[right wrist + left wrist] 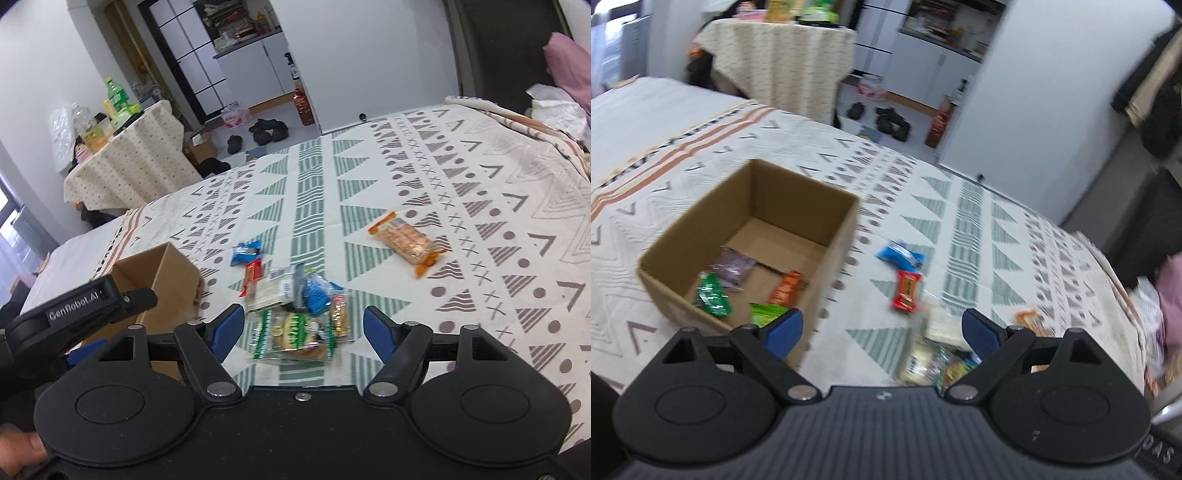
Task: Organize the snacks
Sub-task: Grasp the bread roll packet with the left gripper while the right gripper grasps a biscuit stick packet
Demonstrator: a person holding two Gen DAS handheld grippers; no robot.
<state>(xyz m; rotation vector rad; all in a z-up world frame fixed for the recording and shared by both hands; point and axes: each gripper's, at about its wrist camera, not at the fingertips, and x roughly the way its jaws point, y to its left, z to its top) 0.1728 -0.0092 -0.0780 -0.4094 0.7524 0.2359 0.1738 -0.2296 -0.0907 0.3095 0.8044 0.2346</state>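
An open cardboard box (pixel 827 258) stands on the patterned bedspread (pixel 979 236) and holds several snack packets, among them a green one (pixel 713 295) and an orange one (pixel 785 290). My left gripper (pixel 882 325) is open and empty, hanging between the box and a blurred pile of packets (pixel 934 347). A blue packet (pixel 900 254) and a red packet (pixel 907 295) lie just beyond it. My right gripper (pixel 304 325) is open over the same pile (pixel 295 336), and its pads touch nothing. An orange cracker packet (pixel 404 240) lies apart to the right. The box (pixel 162 277) shows at the left.
The left gripper's black frame (pixel 74 310) reaches in beside the box, and a thumb (pixel 22 450) shows at the lower left. Beyond the bed's far edge stand a cloth-covered table (pixel 129 162) with bottles and shoes (pixel 267 131) on the floor. A pink pillow (pixel 569 62) lies far right.
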